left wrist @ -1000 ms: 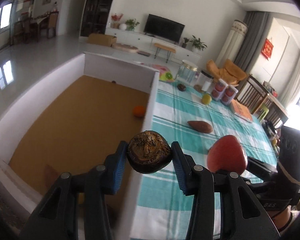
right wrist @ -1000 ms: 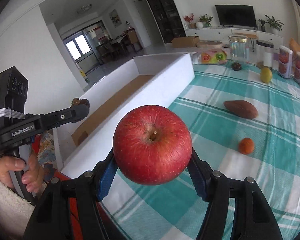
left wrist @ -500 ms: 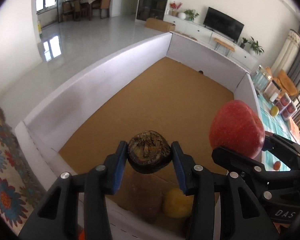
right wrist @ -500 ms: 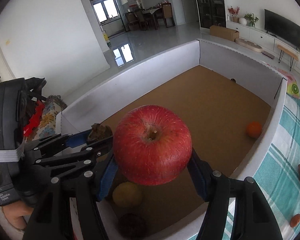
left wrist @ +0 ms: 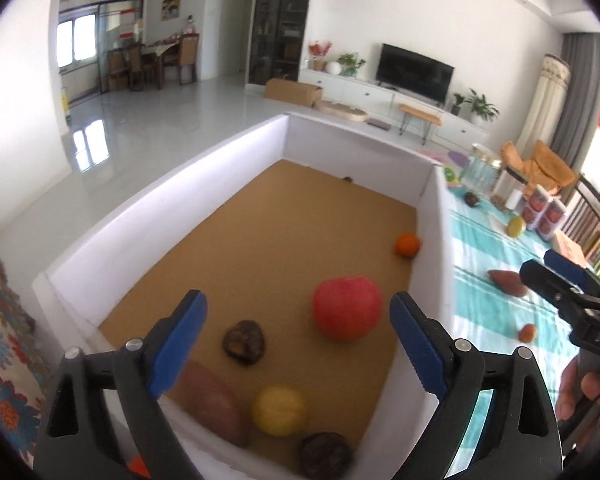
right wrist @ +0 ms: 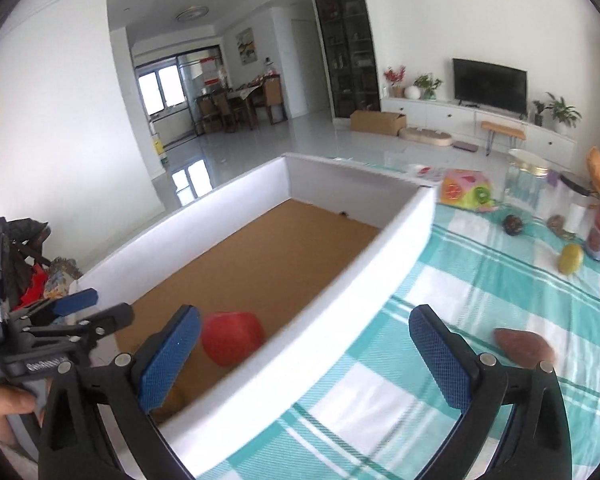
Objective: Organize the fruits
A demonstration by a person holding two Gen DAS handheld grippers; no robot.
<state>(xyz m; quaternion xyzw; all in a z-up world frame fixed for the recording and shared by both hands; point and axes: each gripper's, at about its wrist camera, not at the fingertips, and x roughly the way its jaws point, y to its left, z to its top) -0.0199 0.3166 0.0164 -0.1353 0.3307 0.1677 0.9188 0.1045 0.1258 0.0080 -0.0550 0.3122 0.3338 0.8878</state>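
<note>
Over the white box (left wrist: pixel 172 216), the left gripper (left wrist: pixel 298 344) hangs spread and empty above the apple (left wrist: pixel 347 306), while the right gripper (right wrist: pixel 304 354), likewise released, sits nearer the sweet potato (right wrist: pixel 522 346) lying lengthwise on the tablecloth (right wrist: pixel 480 280) to its right.

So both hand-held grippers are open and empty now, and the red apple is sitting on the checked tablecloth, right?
Not quite. Both hand-held grippers, left and right, are open and empty, but the red apple lies inside the white box, not on the tablecloth; the left wrist view shows it.
</note>
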